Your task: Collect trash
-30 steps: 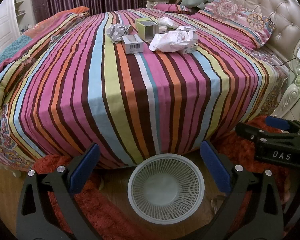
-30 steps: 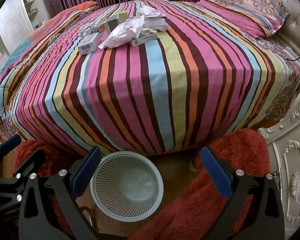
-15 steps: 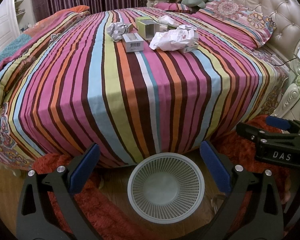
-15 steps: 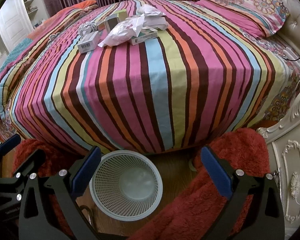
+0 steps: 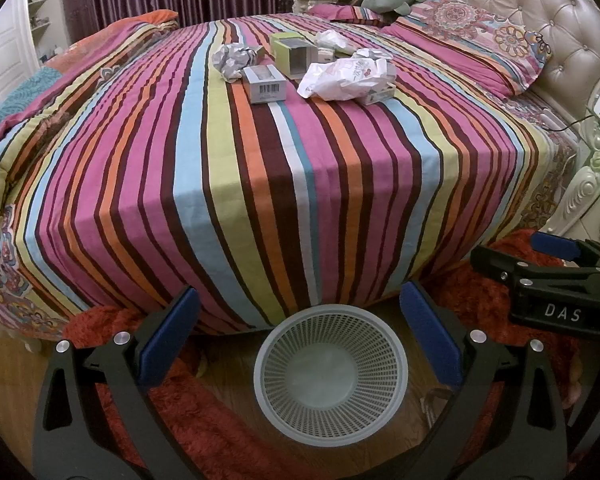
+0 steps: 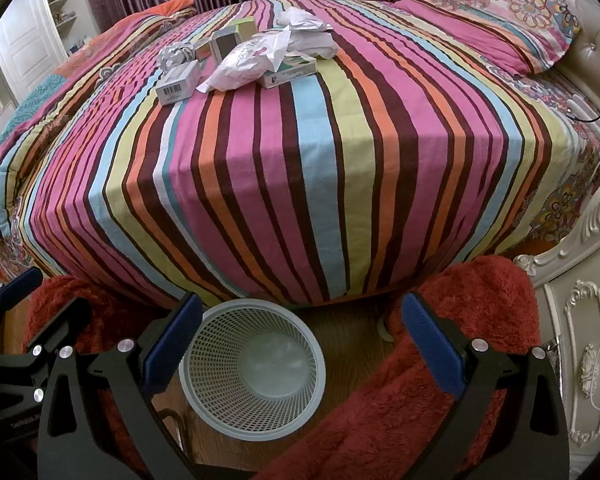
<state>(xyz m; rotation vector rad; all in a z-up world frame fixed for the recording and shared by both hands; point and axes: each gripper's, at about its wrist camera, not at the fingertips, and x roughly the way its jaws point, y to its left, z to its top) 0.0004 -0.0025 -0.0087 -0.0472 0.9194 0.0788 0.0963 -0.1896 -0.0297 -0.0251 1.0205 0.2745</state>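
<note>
1. Left gripper (image 5: 300,328) spread wide, holding nothing; right gripper (image 6: 300,332) likewise, hovering low by the bed edge.
2. Trash sits far up the striped bedspread (image 5: 260,184): crumpled white plastic bag (image 5: 346,76), small grey barcoded carton (image 5: 264,84), open green box (image 5: 292,54), crumpled silver foil wad (image 5: 230,60).
3. Empty white mesh plastic wastebasket (image 5: 331,376) stands on the floor below, well apart from the pile.
4. Risks: long reach; a loose bag grip could drag neighbours; light items may miss the basket.

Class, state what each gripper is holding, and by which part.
Nothing is held: the left gripper and the right gripper are both open and empty.
</note>
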